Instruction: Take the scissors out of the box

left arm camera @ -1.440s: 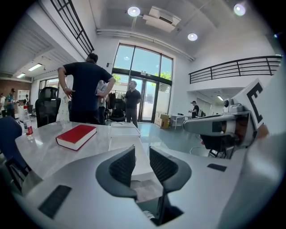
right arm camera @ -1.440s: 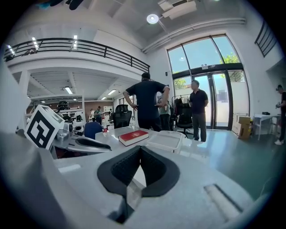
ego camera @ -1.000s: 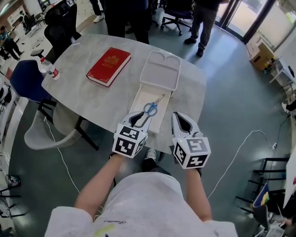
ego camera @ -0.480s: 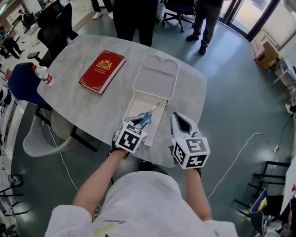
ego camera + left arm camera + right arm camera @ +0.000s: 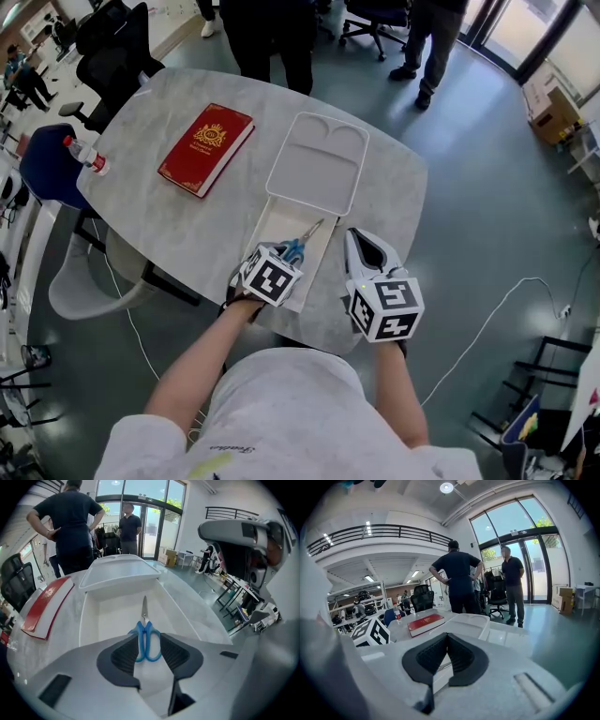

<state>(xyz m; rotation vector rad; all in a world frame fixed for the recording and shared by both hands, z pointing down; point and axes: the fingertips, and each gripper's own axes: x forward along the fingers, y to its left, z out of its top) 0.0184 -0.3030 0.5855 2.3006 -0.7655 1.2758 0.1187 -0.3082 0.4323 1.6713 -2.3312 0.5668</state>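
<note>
Scissors (image 5: 144, 613) handles sit inside opening left claw (image 5: 148, 643); right claw (image 5: 446, 640) closed, empty.

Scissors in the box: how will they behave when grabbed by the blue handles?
The scissors look rigid and light: thin closed blades, small loops. Lying flat on the box floor, they'd probably slide if nudged. The rounded loops sit between the left gripper's opening jaws and may pivot when pinched.

The left hand-held gripper (image 5: 149, 645) is opening, with the blue-handled scissors (image 5: 145, 623) between its jaws. The scissors lie in the white box (image 5: 101, 616).
</note>
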